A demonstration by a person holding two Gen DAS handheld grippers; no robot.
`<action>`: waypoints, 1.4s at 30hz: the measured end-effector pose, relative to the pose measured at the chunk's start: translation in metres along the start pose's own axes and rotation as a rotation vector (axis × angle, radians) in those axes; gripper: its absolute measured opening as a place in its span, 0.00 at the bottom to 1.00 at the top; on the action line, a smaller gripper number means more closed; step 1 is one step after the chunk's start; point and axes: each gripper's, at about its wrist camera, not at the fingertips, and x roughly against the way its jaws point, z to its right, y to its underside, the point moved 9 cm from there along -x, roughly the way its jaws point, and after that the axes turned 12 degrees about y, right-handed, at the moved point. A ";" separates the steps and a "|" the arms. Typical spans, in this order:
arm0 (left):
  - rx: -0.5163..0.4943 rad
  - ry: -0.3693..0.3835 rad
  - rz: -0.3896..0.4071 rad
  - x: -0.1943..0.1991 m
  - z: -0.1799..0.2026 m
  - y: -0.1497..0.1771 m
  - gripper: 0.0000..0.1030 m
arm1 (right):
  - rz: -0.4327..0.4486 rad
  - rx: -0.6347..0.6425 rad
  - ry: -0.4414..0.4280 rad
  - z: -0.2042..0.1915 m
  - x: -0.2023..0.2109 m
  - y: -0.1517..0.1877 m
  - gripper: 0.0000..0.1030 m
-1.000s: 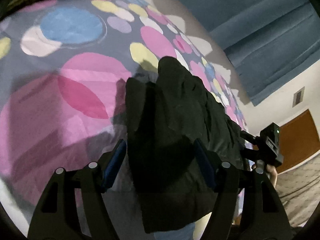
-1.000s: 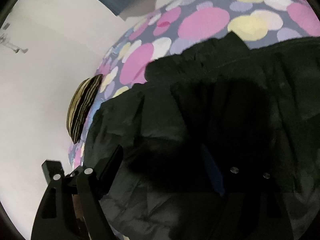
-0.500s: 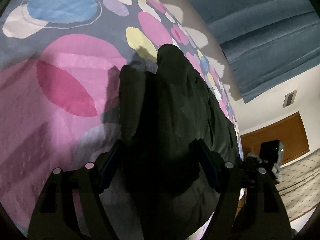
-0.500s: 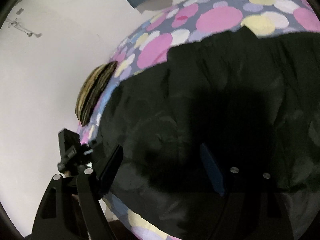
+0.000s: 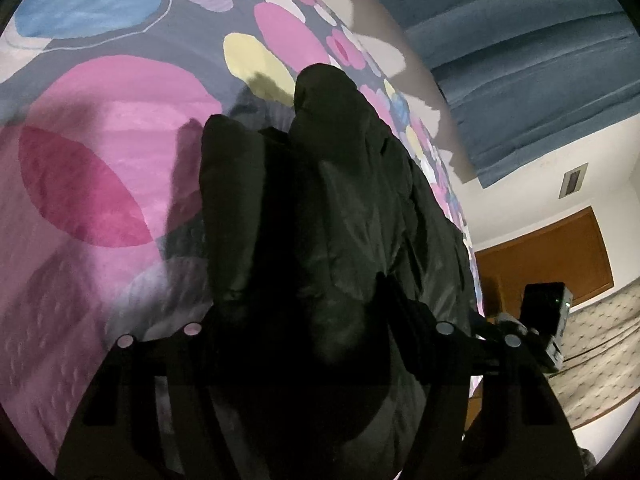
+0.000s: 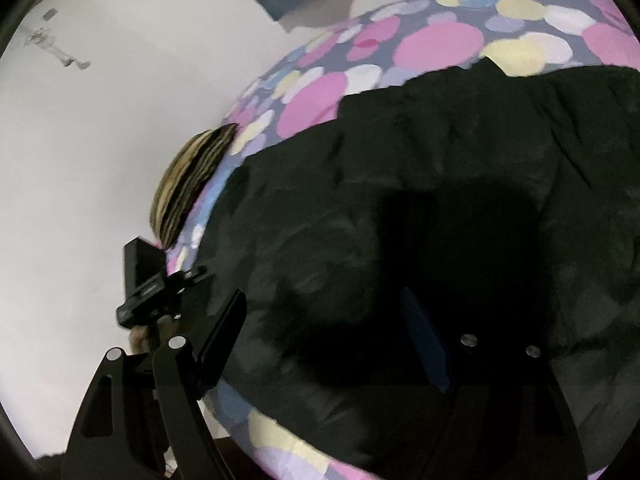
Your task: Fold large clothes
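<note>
Jacket (image 5: 352, 216) bunched between left hand-held gripper (image 5: 304, 320) fingers, on bedspread (image 5: 100, 160)

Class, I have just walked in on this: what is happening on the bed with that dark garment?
A person is folding a black puffy jacket on a bed covered by a spotted bedspread, using a hand-held tool in each hand. Black fabric bunches up between the fingers of the left tool, and the right tool has its fingers spread wide over another part of the jacket. A striped pillow sits at the bed's far edge. The fold is not finished yet.
</note>
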 end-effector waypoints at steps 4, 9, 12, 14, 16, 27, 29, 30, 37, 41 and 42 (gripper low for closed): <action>-0.009 0.001 -0.009 -0.002 0.002 0.000 0.55 | -0.075 0.018 0.029 0.006 -0.023 0.014 0.76; -0.034 -0.002 0.002 -0.002 0.012 -0.003 0.34 | -0.073 0.029 0.024 0.009 -0.033 0.015 0.76; -0.059 0.004 0.009 0.001 0.029 -0.008 0.27 | -0.072 0.021 -0.001 0.011 -0.034 0.015 0.76; -0.097 -0.003 0.016 0.002 0.045 -0.011 0.26 | -0.070 0.019 -0.005 0.011 -0.034 0.015 0.76; -0.124 -0.004 0.016 0.000 0.062 -0.015 0.25 | -0.067 0.019 -0.009 0.011 -0.035 0.016 0.76; -0.334 -0.019 -0.034 -0.032 0.175 -0.022 0.22 | -0.066 -0.015 -0.113 0.016 -0.027 0.012 0.76; -0.380 -0.039 -0.049 -0.044 0.195 -0.022 0.21 | -0.069 -0.012 -0.141 0.017 -0.022 0.011 0.75; -0.400 -0.048 -0.056 -0.049 0.203 -0.020 0.21 | -0.073 -0.012 -0.160 0.018 -0.017 0.012 0.75; -0.553 -0.096 -0.140 -0.108 0.265 0.006 0.21 | 0.017 -0.091 -0.237 0.049 0.043 0.000 0.76; -0.649 -0.123 -0.197 -0.154 0.289 0.032 0.21 | 0.128 -0.160 -0.287 0.077 0.093 -0.017 0.76; -0.669 -0.124 -0.211 -0.164 0.294 0.039 0.21 | 0.145 -0.180 -0.305 0.083 0.104 -0.020 0.76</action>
